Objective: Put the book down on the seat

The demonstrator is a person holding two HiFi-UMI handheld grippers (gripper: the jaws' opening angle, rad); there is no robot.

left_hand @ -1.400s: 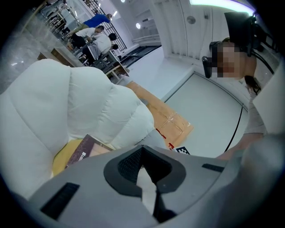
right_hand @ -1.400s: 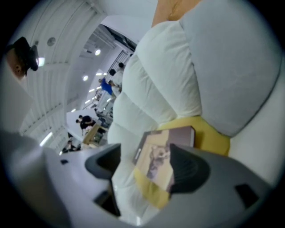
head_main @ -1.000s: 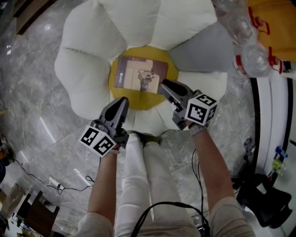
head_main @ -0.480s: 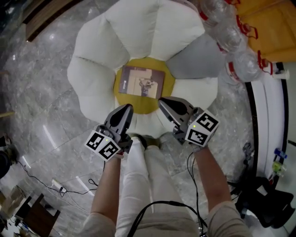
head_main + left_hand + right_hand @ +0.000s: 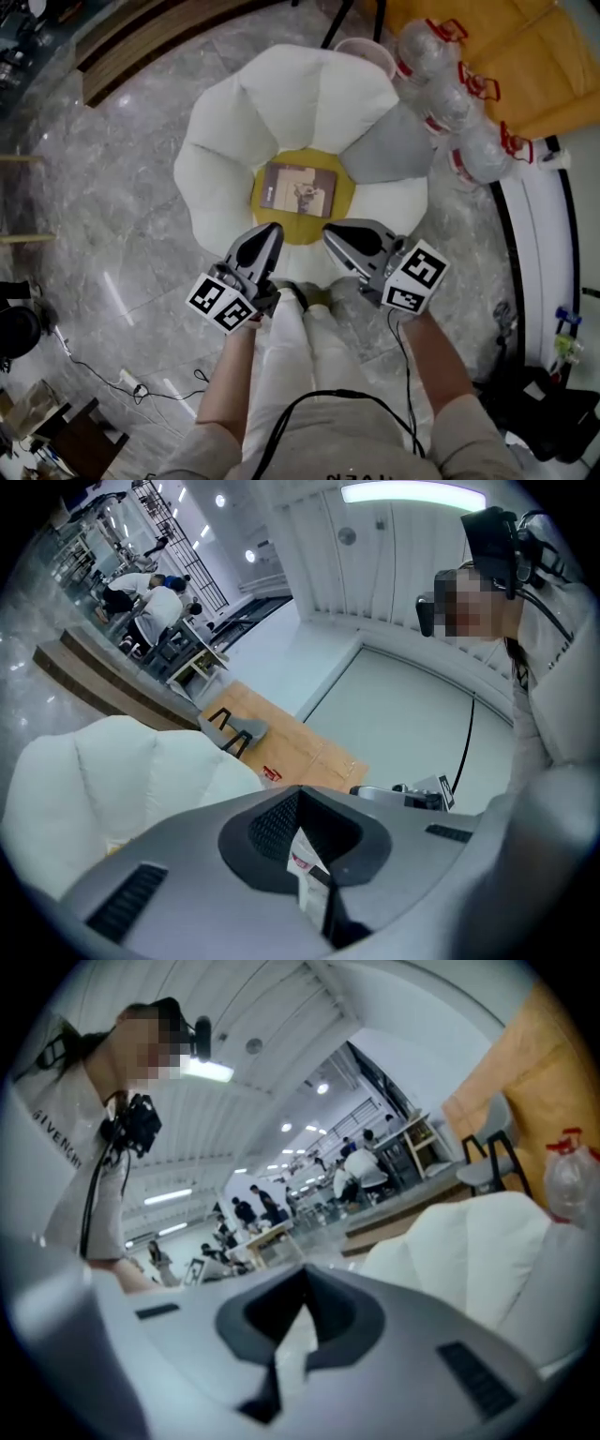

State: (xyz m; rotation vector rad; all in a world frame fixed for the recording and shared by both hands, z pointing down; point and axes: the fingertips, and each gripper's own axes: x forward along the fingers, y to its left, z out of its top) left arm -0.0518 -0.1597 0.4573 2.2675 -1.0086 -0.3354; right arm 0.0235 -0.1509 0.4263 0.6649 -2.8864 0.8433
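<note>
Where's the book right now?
In the head view, the book lies flat on the yellow centre of the seat, just ahead of the left gripper and right gripper, touching neither.

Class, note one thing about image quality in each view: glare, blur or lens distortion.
Head view: sharp on the book, with streaks of glare on the polished floor. Left gripper view: strong fisheye bending, dark corners, a blown-out ceiling light. Right gripper view: same bending; the right gripper itself looks soft, out of focus.
</note>
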